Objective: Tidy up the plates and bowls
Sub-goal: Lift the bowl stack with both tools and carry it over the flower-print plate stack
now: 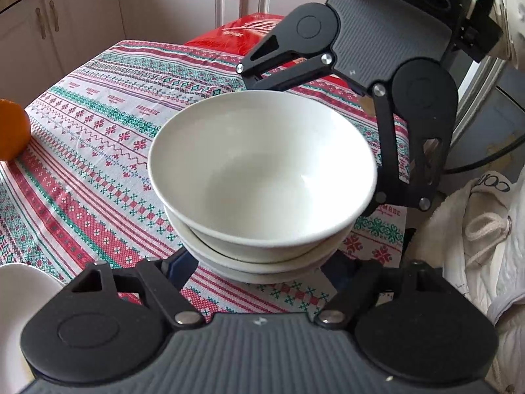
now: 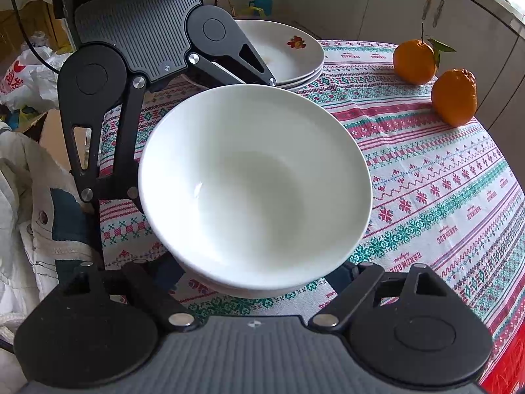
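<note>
A stack of three white bowls (image 1: 262,170) stands on the patterned tablecloth (image 1: 98,124), with the top bowl (image 2: 256,180) empty. My left gripper (image 1: 259,262) reaches in from the near side in the left wrist view. Its two fingers hug the bottom bowl on either side, and their tips are hidden under the stack. My right gripper (image 2: 259,279) clasps the same stack from the opposite side, with its tips also out of sight beneath the bowls. One of the right gripper's fingers (image 1: 387,151) shows beside the bowls' right flank. Both look shut on the stack.
A pile of white plates (image 2: 285,49) with a flower print sits at the far end. Two oranges (image 2: 415,62) (image 2: 454,98) lie near the table's edge. A white dish (image 1: 13,295) is at the lower left. A red bag (image 1: 236,36) and a person's white jacket (image 1: 475,229) border the table.
</note>
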Available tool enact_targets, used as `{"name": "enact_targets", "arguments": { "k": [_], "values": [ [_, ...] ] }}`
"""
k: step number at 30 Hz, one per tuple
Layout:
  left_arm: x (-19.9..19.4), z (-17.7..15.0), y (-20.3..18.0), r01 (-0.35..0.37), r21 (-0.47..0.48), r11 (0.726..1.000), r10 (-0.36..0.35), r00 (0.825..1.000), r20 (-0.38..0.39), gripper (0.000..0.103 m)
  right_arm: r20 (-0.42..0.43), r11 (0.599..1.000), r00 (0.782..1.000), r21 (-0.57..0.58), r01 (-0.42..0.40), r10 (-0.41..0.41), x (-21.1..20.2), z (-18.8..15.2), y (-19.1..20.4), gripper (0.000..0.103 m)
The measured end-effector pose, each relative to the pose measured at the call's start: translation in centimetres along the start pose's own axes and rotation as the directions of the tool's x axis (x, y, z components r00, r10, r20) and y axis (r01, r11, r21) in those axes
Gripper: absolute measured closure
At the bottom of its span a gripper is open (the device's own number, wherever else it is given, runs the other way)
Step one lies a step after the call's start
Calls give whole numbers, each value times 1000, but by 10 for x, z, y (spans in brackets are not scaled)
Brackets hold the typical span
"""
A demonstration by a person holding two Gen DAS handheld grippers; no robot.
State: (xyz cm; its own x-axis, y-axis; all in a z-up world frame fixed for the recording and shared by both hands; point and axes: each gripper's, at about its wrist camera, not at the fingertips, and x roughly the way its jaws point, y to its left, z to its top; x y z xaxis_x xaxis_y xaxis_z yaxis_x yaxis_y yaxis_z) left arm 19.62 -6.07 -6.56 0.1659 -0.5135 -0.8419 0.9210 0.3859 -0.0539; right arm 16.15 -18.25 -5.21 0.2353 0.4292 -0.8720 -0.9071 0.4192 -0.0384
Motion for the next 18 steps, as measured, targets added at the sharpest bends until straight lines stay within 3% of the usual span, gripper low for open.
{"name": "enact_targets", "arguments": {
  "k": [10,18],
  "values": [
    [-10,-1,-5,-30,2,1000,30,999,21,23,-1,1000,1000,-8,15,-15,-6,8,3,13],
    [-46,-13,0,-94,-30,995,96,993,70,23,13,996,999,-86,33,-32,-16,44,10,13]
  ]
}}
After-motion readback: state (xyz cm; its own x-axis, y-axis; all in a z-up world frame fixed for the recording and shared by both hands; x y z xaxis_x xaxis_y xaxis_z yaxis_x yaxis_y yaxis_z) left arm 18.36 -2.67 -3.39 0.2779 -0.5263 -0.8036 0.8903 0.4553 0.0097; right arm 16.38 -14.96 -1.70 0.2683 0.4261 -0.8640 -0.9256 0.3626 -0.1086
